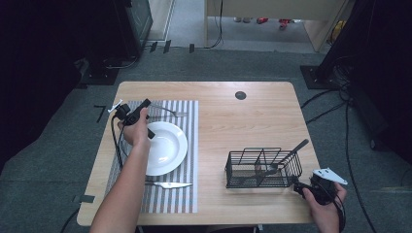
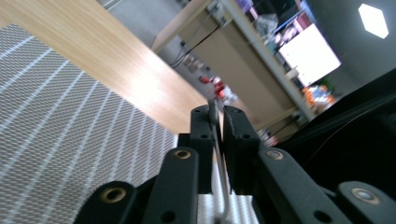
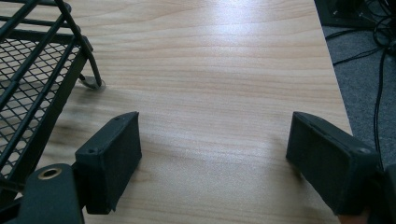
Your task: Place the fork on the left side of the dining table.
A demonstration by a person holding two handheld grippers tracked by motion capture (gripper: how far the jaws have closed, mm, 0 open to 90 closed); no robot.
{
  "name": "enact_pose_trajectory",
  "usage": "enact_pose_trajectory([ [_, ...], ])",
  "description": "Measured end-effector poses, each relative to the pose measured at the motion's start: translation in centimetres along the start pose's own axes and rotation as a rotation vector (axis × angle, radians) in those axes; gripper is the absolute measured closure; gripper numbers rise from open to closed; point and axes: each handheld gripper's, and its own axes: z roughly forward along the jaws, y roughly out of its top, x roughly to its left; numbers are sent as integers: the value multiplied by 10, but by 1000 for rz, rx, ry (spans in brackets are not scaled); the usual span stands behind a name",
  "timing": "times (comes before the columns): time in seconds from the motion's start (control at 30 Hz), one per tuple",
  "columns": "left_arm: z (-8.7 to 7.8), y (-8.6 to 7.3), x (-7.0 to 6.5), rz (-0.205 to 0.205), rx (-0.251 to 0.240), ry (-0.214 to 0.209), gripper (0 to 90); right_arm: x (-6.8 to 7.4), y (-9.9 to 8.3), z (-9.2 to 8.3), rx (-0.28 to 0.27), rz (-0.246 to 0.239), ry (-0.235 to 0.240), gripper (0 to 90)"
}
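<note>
A silver fork (image 1: 170, 112) lies across the far end of the striped placemat (image 1: 187, 160), behind the white plate (image 1: 167, 148). My left gripper (image 1: 145, 105) is at the fork's handle end. In the left gripper view my left gripper (image 2: 215, 116) is shut on the thin metal fork handle (image 2: 219, 163), just above the placemat (image 2: 70, 116). Near the table's front right corner my right gripper (image 1: 303, 189) sits beside the black wire basket (image 1: 262, 167). The right gripper view has my right gripper (image 3: 212, 140) open over bare wood, with nothing between its fingers.
A knife (image 1: 167, 185) lies on the placemat in front of the plate. A dark-handled utensil (image 1: 291, 151) leans out of the basket, whose corner (image 3: 32, 70) stands just left of my right gripper. The table's right edge (image 3: 334, 84) is close, and cables lie on the floor beyond it.
</note>
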Motion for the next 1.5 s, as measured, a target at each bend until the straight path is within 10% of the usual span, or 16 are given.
enact_pose_trajectory([
  [0.53,3,12,8,33,185,96,462,0,0,0,0,0,0,174],
  [0.87,19,21,1,174,329,191,271,0,0,0,0,1,0,174],
  [1.13,24,23,0,272,348,277,203,0,0,0,0,0,0,174],
  [1.5,17,26,-5,340,321,269,192,0,0,0,0,0,0,174],
])
